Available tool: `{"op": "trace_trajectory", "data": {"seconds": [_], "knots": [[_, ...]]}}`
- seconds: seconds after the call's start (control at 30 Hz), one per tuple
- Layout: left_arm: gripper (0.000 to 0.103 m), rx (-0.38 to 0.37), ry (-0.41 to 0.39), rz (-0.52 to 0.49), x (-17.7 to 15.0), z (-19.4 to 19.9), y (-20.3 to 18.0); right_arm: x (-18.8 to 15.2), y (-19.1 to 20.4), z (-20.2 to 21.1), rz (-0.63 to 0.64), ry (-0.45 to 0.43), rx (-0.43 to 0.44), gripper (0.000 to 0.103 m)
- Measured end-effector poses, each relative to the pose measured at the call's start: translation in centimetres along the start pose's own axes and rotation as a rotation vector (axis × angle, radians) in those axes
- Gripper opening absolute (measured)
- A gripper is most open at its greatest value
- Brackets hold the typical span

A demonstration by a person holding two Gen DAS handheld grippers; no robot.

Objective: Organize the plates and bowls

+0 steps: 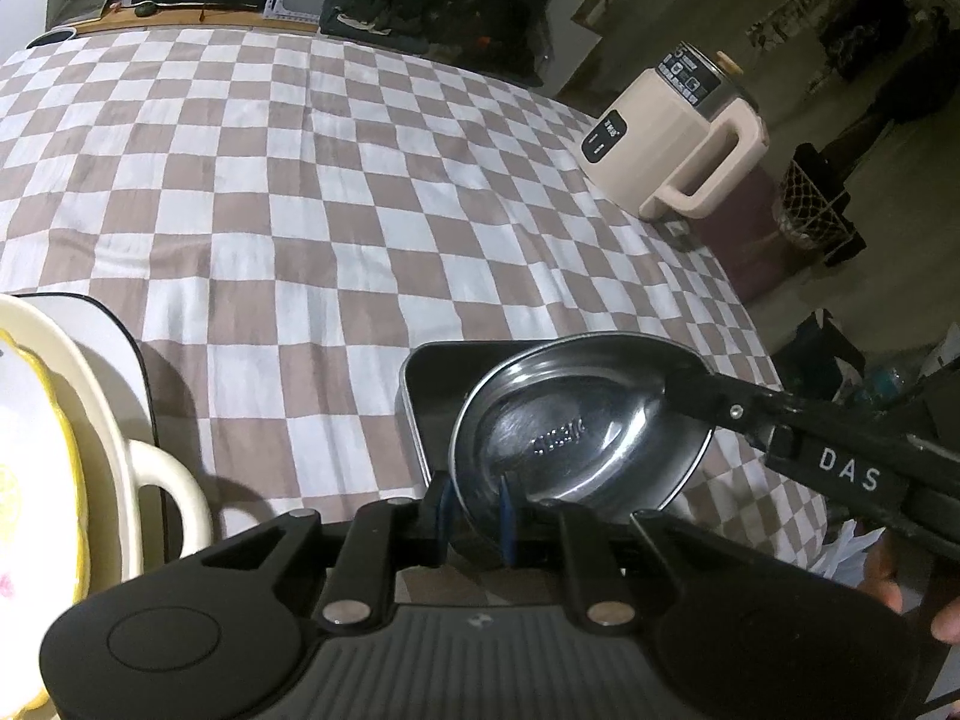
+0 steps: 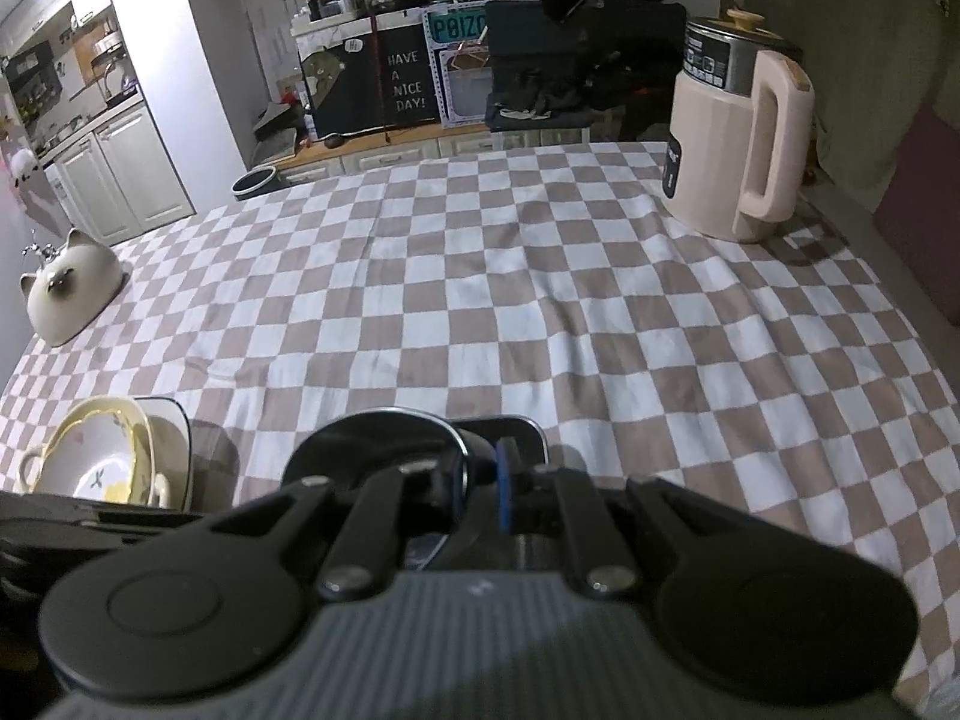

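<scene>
A shiny oval steel dish (image 1: 576, 438) hangs tilted over a black rectangular tray (image 1: 420, 396) on the checked cloth. My left gripper (image 1: 475, 510) has its blue pads (image 1: 507, 516) on either side of the dish's near rim and is shut on it. Reaching in from the right, my right gripper (image 1: 678, 381) is shut on the dish's far right rim. In the right wrist view the dish (image 2: 372, 438) looks dark, its edge caught in my right gripper (image 2: 483, 489), with the black tray (image 2: 525, 426) just behind.
A cream handled bowl (image 1: 120, 420) holding a yellow-flowered bowl (image 2: 102, 456) sits on a white black-rimmed tray (image 1: 90, 312) at the left. A pink kettle (image 2: 732, 138) stands far right, a cat-shaped pot (image 2: 66, 288) far left. The table edge (image 1: 780, 360) runs close on the right.
</scene>
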State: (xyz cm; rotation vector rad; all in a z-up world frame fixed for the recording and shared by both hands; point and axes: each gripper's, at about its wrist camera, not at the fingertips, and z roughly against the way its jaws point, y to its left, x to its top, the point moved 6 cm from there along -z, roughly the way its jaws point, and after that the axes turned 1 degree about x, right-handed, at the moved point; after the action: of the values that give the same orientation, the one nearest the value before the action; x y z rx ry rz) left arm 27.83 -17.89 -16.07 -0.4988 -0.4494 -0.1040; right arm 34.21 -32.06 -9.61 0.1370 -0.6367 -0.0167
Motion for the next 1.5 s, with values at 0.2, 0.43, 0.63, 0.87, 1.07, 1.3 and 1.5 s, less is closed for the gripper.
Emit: {"op": "trace_trajectory", "data": {"seconds": [0.2, 0.43, 0.63, 0.87, 1.07, 1.3, 1.5], "knots": [[0.017, 0.0, 0.012, -0.019, -0.3, -0.5, -0.4, -0.1, -0.5, -0.8, 0.002, 0.028, -0.03, 0.014], [0.023, -0.005, 0.021, -0.045, -0.4, -0.8, -0.9, 0.2, -0.3, -2.7, 0.036, 0.066, -0.063, 0.014], [0.023, -0.007, 0.037, -0.066, -0.7, -1.0, -1.3, 0.7, -0.6, -5.0, 0.053, 0.112, -0.086, 0.013], [0.024, -0.028, 0.063, -0.07, -1.1, -1.2, -1.6, 1.1, -1.2, -7.2, 0.023, 0.158, -0.074, 0.013], [0.028, -0.057, 0.081, -0.076, -1.5, -1.0, -2.0, 1.4, -1.0, -8.3, 0.022, 0.155, -0.063, 0.018], [0.037, -0.093, 0.062, -0.063, -1.2, 0.7, -2.2, 3.1, -2.0, -6.3, -0.059, 0.043, 0.01, 0.051], [0.037, -0.033, -0.047, -0.067, 1.3, 2.2, -1.1, 2.7, -5.3, -5.5, -0.119, 0.086, 0.021, 0.044]]}}
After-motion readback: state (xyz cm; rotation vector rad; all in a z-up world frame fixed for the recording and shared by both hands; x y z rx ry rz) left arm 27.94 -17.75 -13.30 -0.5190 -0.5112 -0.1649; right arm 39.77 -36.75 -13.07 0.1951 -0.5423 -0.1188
